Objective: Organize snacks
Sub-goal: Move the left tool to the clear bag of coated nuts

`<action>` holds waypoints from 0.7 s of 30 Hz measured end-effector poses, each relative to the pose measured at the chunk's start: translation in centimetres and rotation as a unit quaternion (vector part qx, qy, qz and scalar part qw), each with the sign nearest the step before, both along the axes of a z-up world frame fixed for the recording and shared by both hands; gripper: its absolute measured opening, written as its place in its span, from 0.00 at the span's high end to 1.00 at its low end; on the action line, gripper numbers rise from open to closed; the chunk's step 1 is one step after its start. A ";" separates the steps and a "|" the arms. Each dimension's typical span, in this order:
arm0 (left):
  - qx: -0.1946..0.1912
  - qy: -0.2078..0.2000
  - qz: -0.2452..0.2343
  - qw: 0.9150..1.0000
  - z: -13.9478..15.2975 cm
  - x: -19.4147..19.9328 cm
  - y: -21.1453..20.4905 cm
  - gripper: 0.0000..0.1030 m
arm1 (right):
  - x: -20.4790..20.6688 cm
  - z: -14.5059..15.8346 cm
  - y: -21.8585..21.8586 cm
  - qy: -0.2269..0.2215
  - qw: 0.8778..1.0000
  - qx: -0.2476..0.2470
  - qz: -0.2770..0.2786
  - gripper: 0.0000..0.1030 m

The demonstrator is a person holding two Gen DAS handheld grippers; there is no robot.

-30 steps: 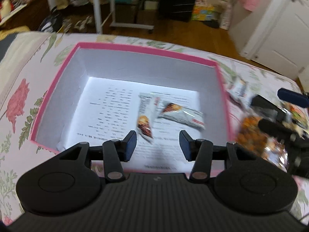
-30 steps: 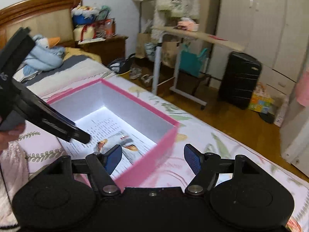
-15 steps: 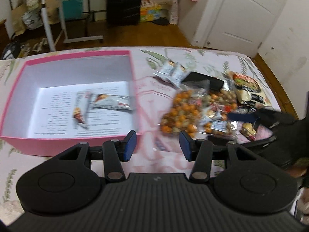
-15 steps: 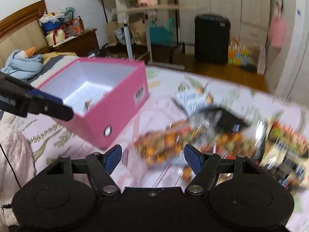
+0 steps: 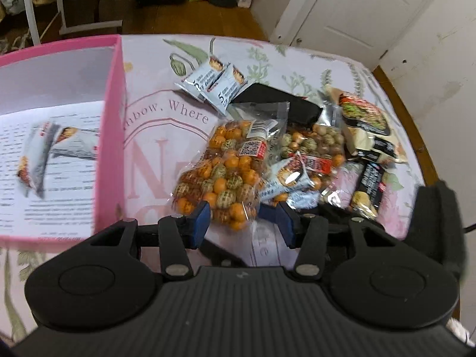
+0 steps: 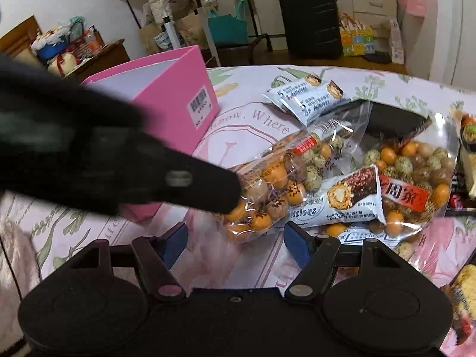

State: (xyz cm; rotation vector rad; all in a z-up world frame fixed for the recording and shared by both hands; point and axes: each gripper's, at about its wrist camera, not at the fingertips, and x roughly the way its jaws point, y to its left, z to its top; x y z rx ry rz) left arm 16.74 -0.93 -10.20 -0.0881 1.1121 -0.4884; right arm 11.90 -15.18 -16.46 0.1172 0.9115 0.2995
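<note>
Pink box (image 5: 111,136), left, holds 2 wrappers (blurred). Clear bag of orange balls (image 5: 226,172) right of it. Our left gripper (image 5: 242,221), narrow, straddles its near end; our right gripper (image 6: 235,239), closing, grips nothing.

Left gripper (image 5: 242,221): angled downward, blue pads parted with a moderate gap, nothing pinched between them.
Right gripper (image 6: 235,242): tilted downward, jaws wider and closing, nothing between them.
</note>
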 end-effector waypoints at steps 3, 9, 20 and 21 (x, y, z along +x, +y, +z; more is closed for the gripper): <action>0.019 -0.001 0.002 1.000 -1.2 0.8 -0.8 0.54 | -0.4 -0.3 0.2 -0.004 1.000 -0.009 0.012 0.59; 0.019 -0.016 0.011 1.000 -1.7 0.4 0.7 0.43 | -3.3 0.5 1.0 -0.036 0.995 -0.048 0.075 0.93; -0.024 0.004 -0.019 1.000 -2.6 0.1 0.1 0.25 | -5.6 2.0 -2.3 -0.004 0.997 -0.026 0.072 0.93; -0.037 0.013 -0.015 0.999 -3.1 0.0 0.2 0.25 | -5.8 1.7 -3.0 0.000 0.998 -0.021 0.066 0.93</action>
